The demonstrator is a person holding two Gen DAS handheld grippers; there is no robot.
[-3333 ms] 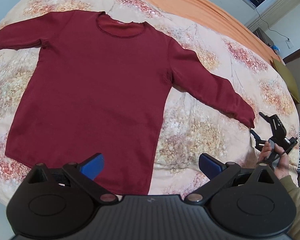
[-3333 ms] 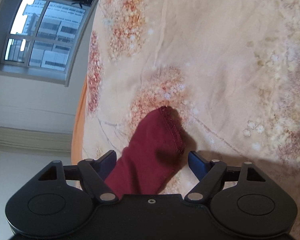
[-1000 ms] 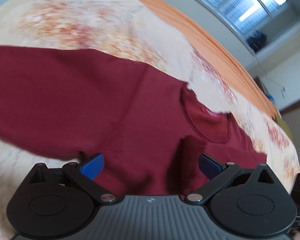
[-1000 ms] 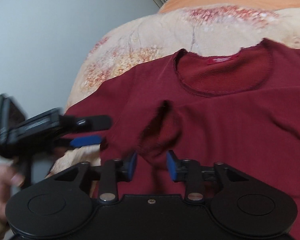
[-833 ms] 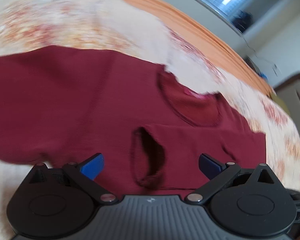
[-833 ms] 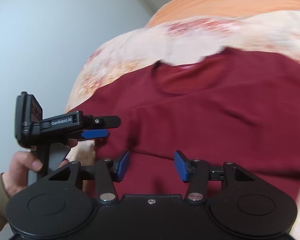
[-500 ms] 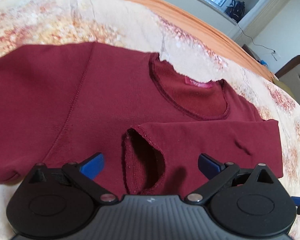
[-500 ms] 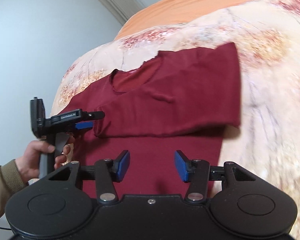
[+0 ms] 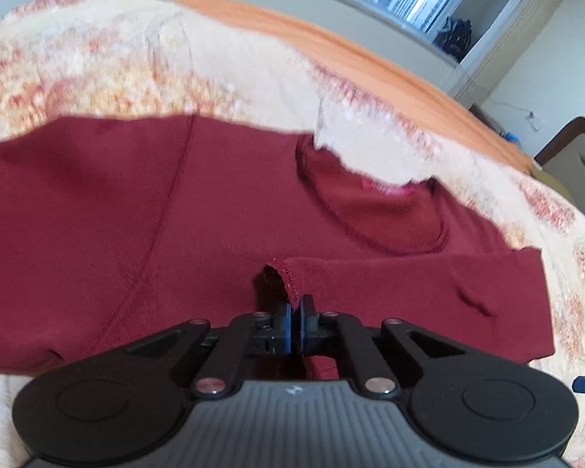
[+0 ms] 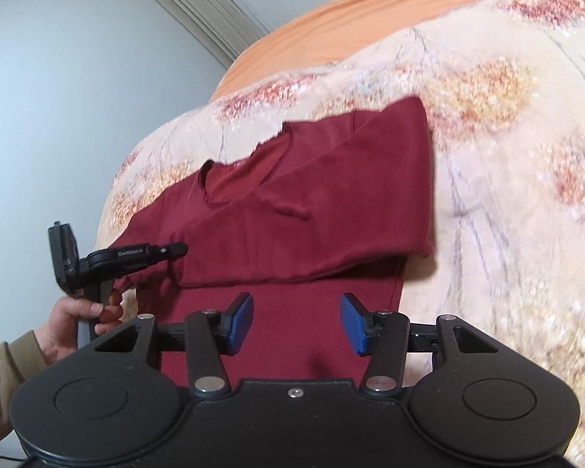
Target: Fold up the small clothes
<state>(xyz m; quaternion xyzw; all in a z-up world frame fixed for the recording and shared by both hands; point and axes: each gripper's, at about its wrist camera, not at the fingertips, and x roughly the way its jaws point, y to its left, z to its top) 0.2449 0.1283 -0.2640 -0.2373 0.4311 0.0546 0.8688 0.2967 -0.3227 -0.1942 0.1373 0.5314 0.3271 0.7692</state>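
So, from my left wrist camera: my left gripper (image 9: 295, 321) is pinched tight on the cuff (image 9: 282, 273) of the sleeve lying folded across the chest of the red top (image 9: 97, 214), which is spread on the floral bedspread (image 9: 136, 58). From my right wrist camera: my right gripper (image 10: 296, 323) hovers over the lower body, jaws partly apart, nothing between them. One sleeve is in; the other sleeve and body folds remain, I judge. No containers visible.
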